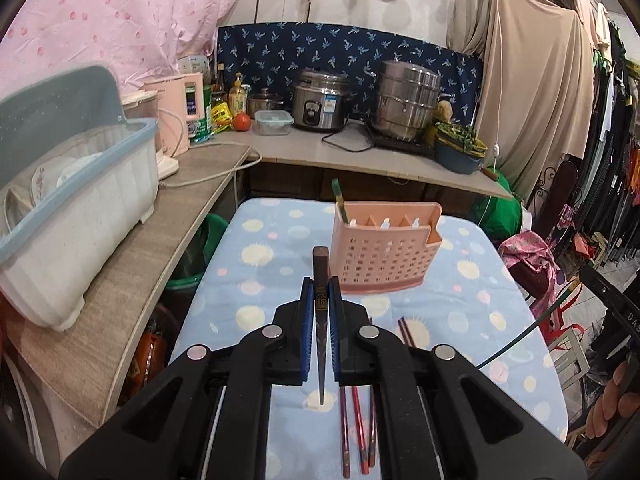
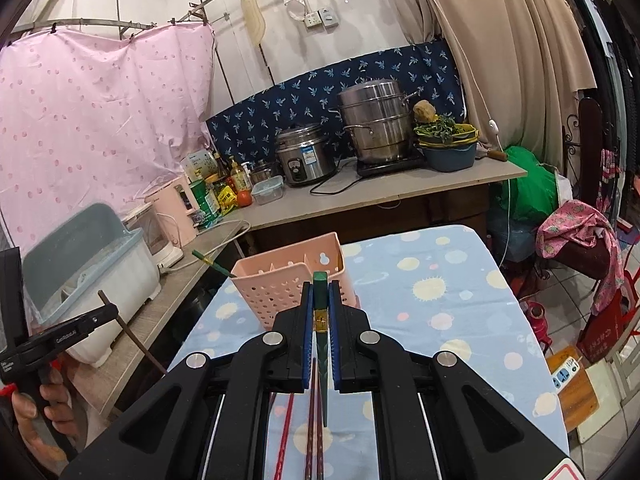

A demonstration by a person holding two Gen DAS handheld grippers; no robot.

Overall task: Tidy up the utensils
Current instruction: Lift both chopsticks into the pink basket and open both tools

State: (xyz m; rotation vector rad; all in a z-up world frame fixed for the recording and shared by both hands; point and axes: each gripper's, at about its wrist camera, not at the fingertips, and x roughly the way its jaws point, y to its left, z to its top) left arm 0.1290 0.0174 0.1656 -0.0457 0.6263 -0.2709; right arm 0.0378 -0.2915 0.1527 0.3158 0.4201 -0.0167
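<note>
My left gripper (image 1: 320, 292) is shut on a dark brown chopstick (image 1: 320, 320), held above the table in front of a pink perforated utensil holder (image 1: 384, 256). One green chopstick (image 1: 340, 200) stands in the holder's left end. My right gripper (image 2: 320, 296) is shut on a green chopstick (image 2: 321, 320) just in front of the holder (image 2: 288, 288). The left gripper (image 2: 100, 312) with its brown chopstick (image 2: 132, 332) shows at the left of the right wrist view. Several red and brown chopsticks (image 1: 358, 428) lie on the blue spotted tablecloth (image 1: 272, 264) below the grippers.
A white dish rack with a blue lid (image 1: 76, 208) stands on the wooden counter (image 1: 132, 280) at left. A rice cooker (image 1: 320, 100), steel steamer pot (image 1: 404, 100), pink kettle (image 1: 180, 112) and bottles sit on the back counter. Clothes hang at right.
</note>
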